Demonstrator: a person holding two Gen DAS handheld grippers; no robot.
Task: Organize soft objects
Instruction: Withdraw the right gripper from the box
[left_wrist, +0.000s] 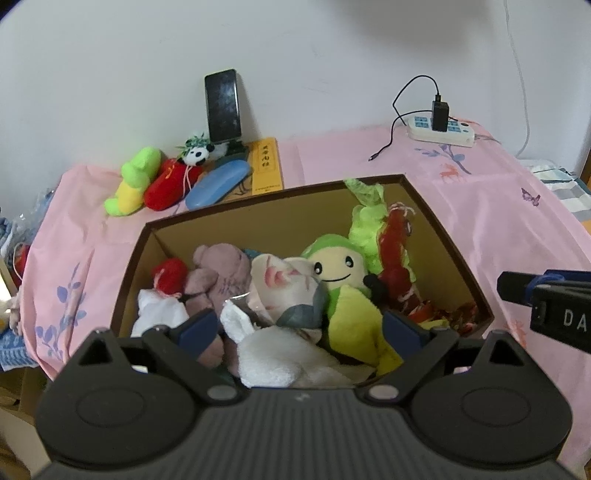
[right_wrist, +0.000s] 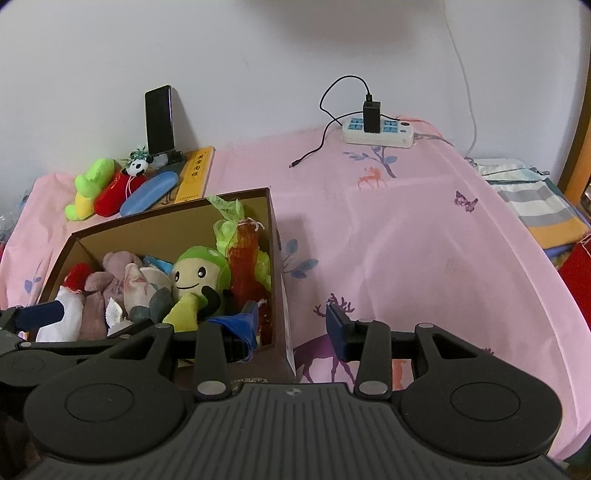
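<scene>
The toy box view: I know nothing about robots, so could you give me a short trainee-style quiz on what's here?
1. True or false: the smiling green plush lies inside the cardboard box.
2. What is plugged into the power strip? A) a black charger B) a lamp C) a fan
3. Fill in: the cloth under the box is mostly ____.

Key: 1 true; 2 A; 3 pink.
</scene>
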